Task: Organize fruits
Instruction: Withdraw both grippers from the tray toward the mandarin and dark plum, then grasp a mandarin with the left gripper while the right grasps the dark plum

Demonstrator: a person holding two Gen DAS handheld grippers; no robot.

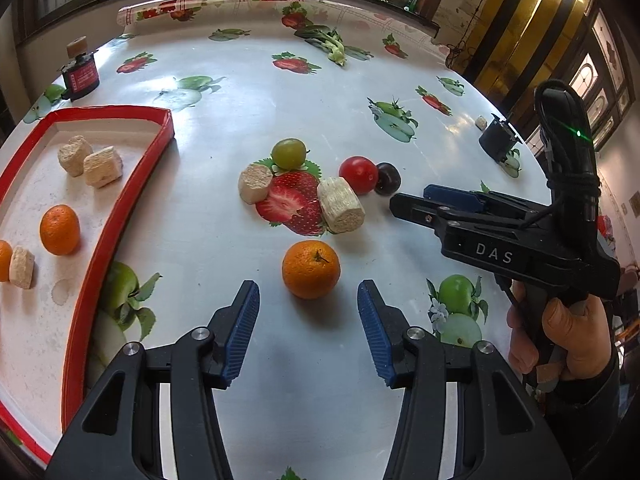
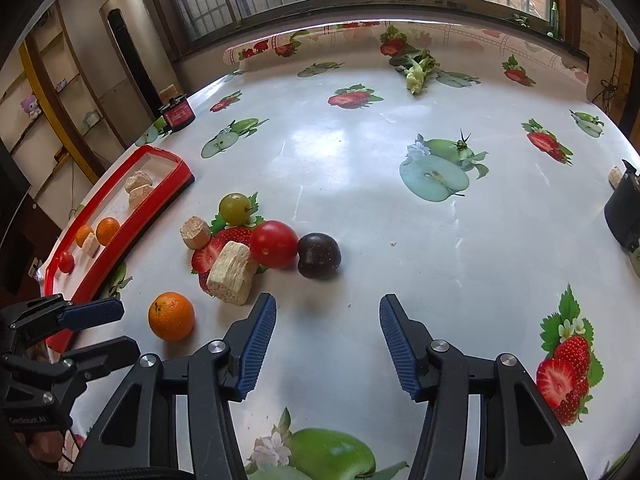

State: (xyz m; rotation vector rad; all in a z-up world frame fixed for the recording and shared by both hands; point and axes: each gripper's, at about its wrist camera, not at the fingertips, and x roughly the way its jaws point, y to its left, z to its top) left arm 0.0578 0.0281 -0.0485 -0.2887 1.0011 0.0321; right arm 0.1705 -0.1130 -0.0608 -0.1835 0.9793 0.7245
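My left gripper (image 1: 308, 330) is spread with nothing between its pads, and a loose tangerine (image 1: 311, 269) sits on the table (image 1: 304, 112) just ahead of the fingertips. My right gripper (image 2: 328, 340) is also spread and empty, aimed at a dark plum (image 2: 319, 255) that touches a red tomato (image 2: 274, 243). Beyond them lie a green grape (image 2: 234, 208) and 2 pale sponge chunks. The red tray (image 1: 132, 184) at left holds 2 tangerines, a small tomato and more chunks.
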